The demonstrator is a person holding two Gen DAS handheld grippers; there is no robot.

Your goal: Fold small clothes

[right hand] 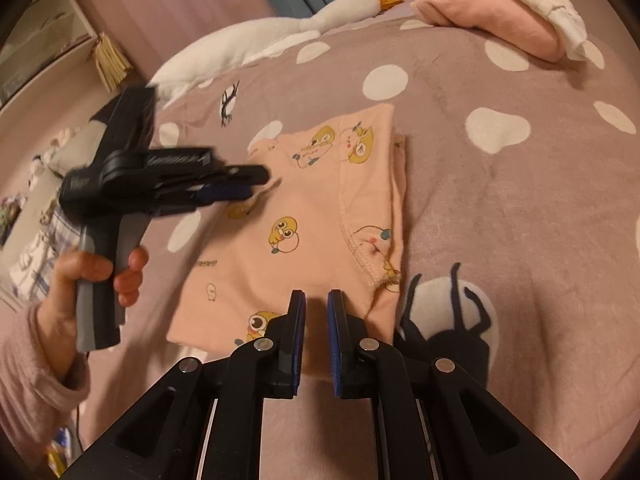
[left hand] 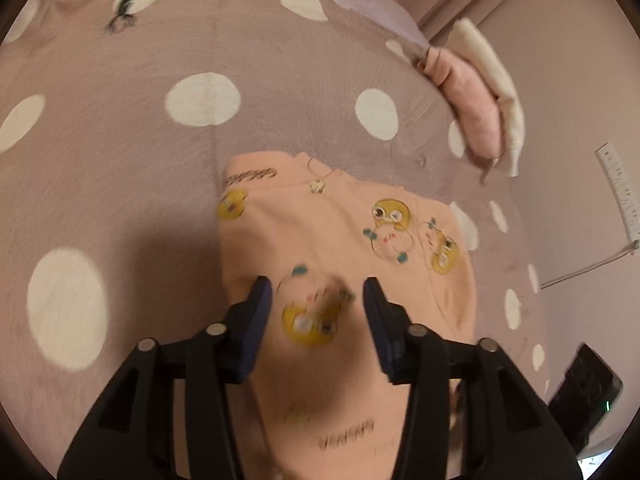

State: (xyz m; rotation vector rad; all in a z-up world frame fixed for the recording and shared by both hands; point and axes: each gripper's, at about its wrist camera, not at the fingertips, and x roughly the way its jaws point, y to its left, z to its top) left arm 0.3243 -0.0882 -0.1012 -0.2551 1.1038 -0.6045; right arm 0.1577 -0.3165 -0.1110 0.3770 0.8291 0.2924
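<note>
A small peach garment (left hand: 340, 240) printed with yellow cartoon chicks lies partly folded on a mauve polka-dot bedspread (left hand: 160, 140). My left gripper (left hand: 316, 300) is open and hovers just above it, holding nothing. In the right wrist view the garment (right hand: 312, 216) lies flat with one side folded over. My right gripper (right hand: 316, 304) hovers at its near edge with its jaws a narrow gap apart and nothing between them. The left gripper (right hand: 256, 184) shows there too, hand-held over the garment's far left side.
Folded pink and cream clothes (left hand: 480, 108) are stacked at the bed's edge, also in the right wrist view (right hand: 500, 12). A white plush goose (right hand: 280, 28) lies at the back. A power strip (left hand: 622, 196) and a dark object (left hand: 586, 392) lie beyond the bed's right edge.
</note>
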